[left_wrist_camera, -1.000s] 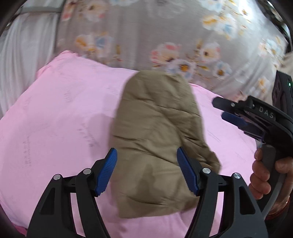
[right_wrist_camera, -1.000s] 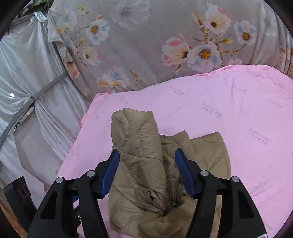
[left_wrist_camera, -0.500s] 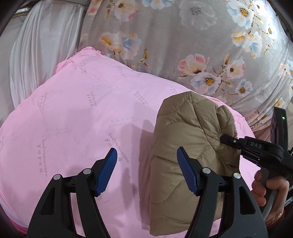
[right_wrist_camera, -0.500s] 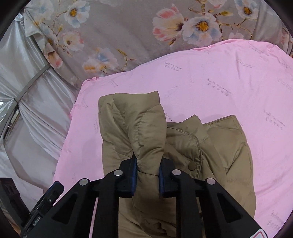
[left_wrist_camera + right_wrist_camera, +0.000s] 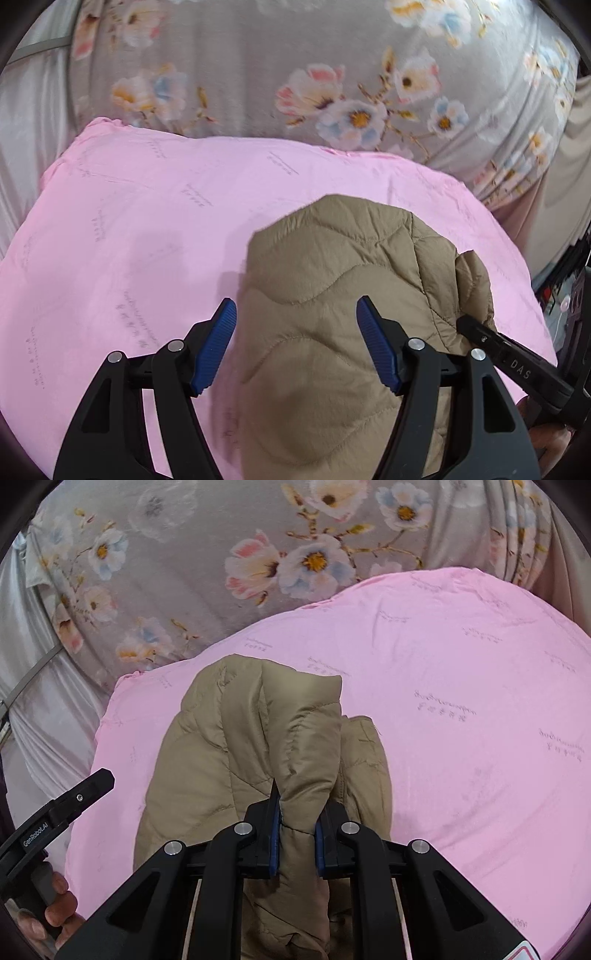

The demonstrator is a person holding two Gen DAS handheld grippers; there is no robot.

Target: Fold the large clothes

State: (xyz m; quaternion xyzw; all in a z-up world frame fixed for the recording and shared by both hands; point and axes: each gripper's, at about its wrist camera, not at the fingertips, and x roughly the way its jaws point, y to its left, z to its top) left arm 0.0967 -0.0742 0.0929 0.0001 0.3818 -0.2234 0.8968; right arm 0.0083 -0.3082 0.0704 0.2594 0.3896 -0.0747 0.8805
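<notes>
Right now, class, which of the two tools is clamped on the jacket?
The right tool: its blue pads pinch a fold of the tan jacket. The left tool stands open, its pads apart over the jacket.

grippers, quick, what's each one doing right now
Left gripper: open, blue pads apart over the tan quilted padded jacket, pressing on nothing.
Right gripper: closed on a bunched fold of the jacket, above the pink sheet.

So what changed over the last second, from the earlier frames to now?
The right gripper, open a second ago, has closed on a raised fold of the tan quilted jacket, bunching it up. The left gripper stays open, holding nothing. The jacket still lies on the pink sheet.
</notes>
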